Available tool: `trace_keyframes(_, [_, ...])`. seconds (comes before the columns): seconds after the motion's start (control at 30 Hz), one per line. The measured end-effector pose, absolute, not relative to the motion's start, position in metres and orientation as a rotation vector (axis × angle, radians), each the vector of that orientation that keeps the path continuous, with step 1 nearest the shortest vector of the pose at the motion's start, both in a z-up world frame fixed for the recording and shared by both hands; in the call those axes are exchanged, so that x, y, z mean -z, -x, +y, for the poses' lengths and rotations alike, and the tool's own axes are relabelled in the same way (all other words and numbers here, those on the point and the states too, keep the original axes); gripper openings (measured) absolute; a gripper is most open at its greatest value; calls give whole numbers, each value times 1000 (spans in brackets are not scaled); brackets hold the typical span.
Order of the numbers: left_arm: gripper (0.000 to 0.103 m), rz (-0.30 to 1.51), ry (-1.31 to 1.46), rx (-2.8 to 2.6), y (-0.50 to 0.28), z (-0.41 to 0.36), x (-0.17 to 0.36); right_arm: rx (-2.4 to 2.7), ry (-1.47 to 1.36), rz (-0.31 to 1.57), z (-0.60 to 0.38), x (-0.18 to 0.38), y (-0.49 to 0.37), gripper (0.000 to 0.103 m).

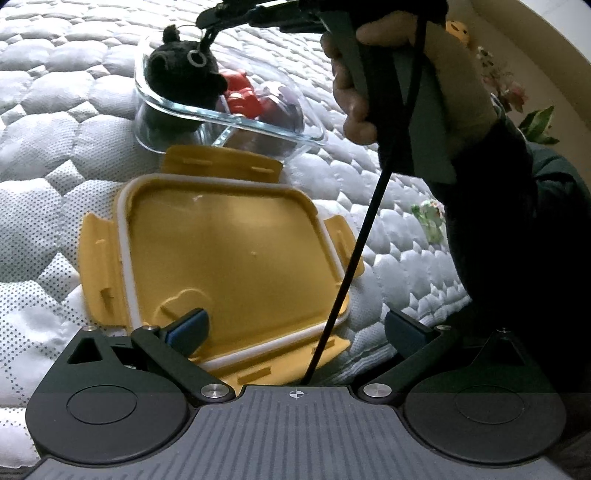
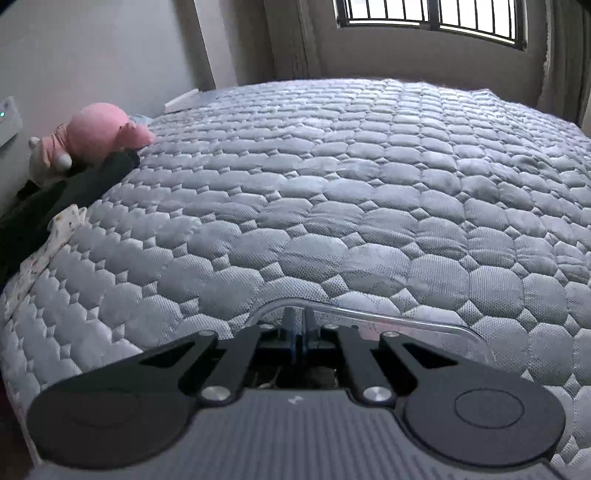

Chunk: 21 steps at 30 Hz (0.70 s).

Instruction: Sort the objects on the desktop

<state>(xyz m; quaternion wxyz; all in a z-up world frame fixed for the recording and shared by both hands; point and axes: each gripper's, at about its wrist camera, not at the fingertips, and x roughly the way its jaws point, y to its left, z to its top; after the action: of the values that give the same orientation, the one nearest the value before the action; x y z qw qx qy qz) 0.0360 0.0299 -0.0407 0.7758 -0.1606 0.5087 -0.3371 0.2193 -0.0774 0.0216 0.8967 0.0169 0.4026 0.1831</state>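
Left wrist view looks steeply down, close over yellow lid (image 1: 232, 254); right wrist view looks across bed (image 2: 351, 192) toward window (image 2: 432, 14); both share glass container (image 1: 236, 122).

no legible text, label, brand or number in either view — the yellow lid (image 1: 229, 254) carries only a moulded cloud-shaped relief, no lettering. the left gripper's body (image 1: 295, 435) bears a small crosshair mark — a sign, not writing.
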Motion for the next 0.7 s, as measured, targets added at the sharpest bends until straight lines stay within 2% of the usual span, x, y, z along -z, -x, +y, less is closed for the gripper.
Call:
trace_keyframes(0.03, [103,1100,345,731,-35,30,40,-389,-42,847,-78,-22,-220,29])
trace_keyframes(0.07, [103,1099,343,733,-35,30,40,-405,-41,859,-77,-21,-221,44])
trace_keyframes(0.1, [103,1098,342,733,-35,30,39,-425,-32,878,-74,-19,-223,51])
trace_keyframes(0.17, [103,1096,342,732,-34,30,39,-459,-9,920,-66,-11,-224,52])
trace_keyframes(0.2, [103,1095,343,730,-34,30,39,-460,13,927,-62,-8,-224,49])
trace_keyframes(0.27, [103,1095,345,727,-34,30,39,-420,70,896,-56,-5,-222,33])
trace_keyframes(0.33, [103,1094,346,723,-34,31,39,-400,60,873,-57,-8,-222,23])
trace_keyframes(0.37, [103,1092,347,722,-34,32,39,-391,47,859,-59,-10,-222,4])
trace_keyframes(0.53, [103,1093,352,724,-34,32,39,-391,-2,714,-73,-30,-215,4])
trace_keyframes(0.7, [103,1087,339,726,-33,31,38,-433,97,607,-73,-29,-188,4])
